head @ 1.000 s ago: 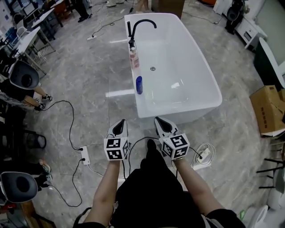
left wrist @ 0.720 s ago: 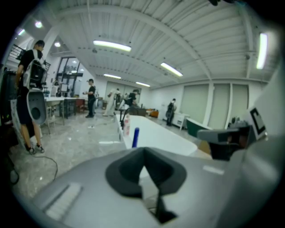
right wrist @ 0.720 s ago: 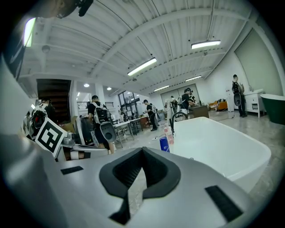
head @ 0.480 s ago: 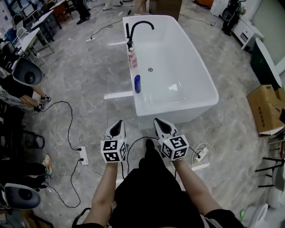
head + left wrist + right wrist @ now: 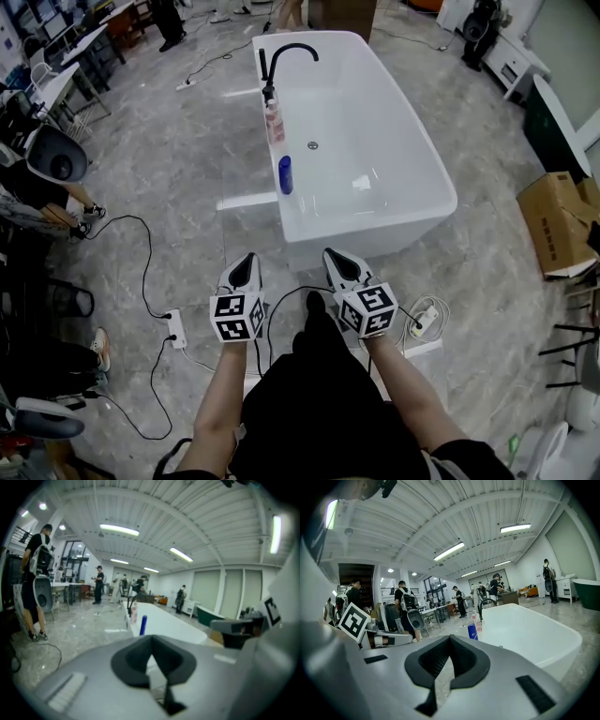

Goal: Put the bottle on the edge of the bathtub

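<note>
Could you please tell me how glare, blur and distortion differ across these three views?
Head view: sharp, edges bent by the wide angle, a glare patch inside the bathtub. Left gripper view: soft, strip lights blooming, dark fisheye corners. Right gripper view: crisper, same fisheye curve.

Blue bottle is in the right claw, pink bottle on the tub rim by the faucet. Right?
No: the blue bottle stands on the tub rim, not in the right claw, which is shut and empty, as the head view shows. The pink bottle is on the rim by the faucet.
</note>
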